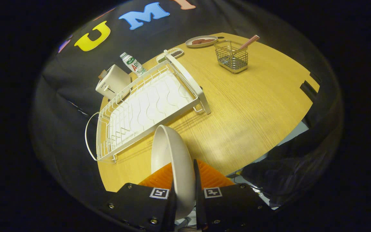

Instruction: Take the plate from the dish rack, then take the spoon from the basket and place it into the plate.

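Gripper (pixel 183 180) clamps upright plate (pixel 172 161) above table (pixel 253 112), beside dish rack (pixel 147 103)

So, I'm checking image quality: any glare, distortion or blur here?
Gripper view: fisheye bends the table edge and dish rack; a soft glare patch lies on the wood just beyond the plate, clamped between the gripper fingers; far basket stays sharp.

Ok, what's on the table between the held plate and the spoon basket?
Bare wooden table in the gripper view. The fingers grip the plate; the dish rack sits off to one side of the path to the basket.
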Demonstrator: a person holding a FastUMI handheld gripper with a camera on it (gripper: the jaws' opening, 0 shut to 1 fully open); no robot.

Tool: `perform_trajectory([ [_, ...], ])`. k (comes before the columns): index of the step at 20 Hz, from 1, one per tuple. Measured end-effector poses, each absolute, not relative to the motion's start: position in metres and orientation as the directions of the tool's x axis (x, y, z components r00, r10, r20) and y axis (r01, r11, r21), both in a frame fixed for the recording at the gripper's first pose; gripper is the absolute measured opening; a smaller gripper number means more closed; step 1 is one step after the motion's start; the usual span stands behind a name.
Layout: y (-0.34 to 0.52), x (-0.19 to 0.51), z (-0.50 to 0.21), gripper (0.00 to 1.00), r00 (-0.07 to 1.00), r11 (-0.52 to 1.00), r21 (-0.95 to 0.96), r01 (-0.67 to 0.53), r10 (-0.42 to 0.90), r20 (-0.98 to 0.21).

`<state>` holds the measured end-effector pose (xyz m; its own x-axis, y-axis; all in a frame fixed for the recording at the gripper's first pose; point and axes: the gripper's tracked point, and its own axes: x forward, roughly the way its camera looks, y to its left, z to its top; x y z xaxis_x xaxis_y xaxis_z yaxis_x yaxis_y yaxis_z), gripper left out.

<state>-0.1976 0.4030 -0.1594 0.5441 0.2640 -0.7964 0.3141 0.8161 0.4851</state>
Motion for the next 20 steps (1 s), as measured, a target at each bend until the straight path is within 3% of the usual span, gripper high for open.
perform_trajectory([
  [20, 0.381, -0.186, -0.167, 0.29, 0.569, 0.806, 0.476, 0.351, 0.22, -0.792],
])
